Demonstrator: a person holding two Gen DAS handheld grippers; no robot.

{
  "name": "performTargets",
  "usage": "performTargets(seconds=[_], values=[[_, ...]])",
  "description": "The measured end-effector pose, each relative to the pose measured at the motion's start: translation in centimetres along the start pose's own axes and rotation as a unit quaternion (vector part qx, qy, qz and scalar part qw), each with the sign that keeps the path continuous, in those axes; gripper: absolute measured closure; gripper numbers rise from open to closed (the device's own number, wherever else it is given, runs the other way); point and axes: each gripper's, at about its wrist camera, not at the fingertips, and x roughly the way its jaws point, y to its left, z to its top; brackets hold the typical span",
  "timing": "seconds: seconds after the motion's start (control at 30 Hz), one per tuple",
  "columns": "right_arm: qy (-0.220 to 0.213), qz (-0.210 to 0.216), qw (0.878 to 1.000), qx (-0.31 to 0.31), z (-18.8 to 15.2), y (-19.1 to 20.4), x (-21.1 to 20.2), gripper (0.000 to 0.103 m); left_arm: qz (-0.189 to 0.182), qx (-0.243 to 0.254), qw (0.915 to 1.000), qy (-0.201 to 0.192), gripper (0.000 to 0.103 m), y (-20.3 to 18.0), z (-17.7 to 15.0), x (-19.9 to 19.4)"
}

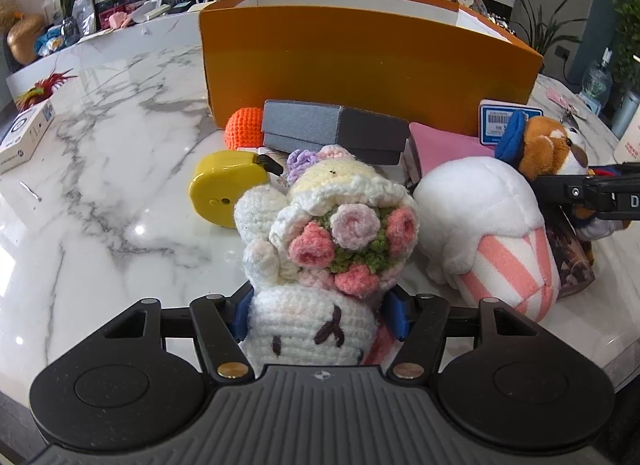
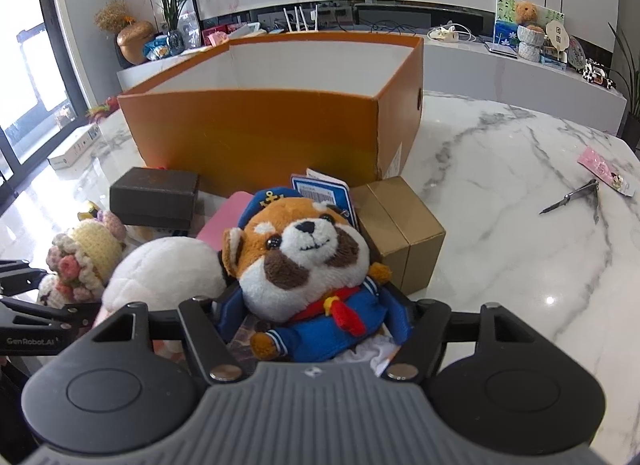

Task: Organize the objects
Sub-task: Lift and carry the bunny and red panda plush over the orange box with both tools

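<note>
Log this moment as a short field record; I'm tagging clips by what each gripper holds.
left gripper: shut on white crocheted bunny doll with knitted flower bouquet
right gripper: shut on brown plush red panda in blue sailor suit
container: open orange cardboard box, behind the clutter; floor hidden
surface: white marble table
nearby: yellow tape measure, grey lidded box, gold carton, white plush with pink stripes
</note>
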Motion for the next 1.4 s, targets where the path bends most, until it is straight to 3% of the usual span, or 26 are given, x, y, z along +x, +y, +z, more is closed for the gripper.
performTargets(seconds=[0.73,1.17,1.4], values=[[-0.050,0.030,0.998,0.019,-0.2,0.2,-3.7,0.033,0.002,0.001,0.9996,-0.027,0.035,0.0,0.3,-2.3],[-0.085,0.061,0.994,0.031,0.1,0.7,-6.2,0.033,-0.019,-0.014,0.9967,-0.077,0.036,0.5,1.2,-6.1],[-0.130,0.072,0.989,0.026,1.9,1.4,-8.7,0.033,-0.022,-0.010,0.9910,-0.132,0.036,0.4,4.5,-8.9]])
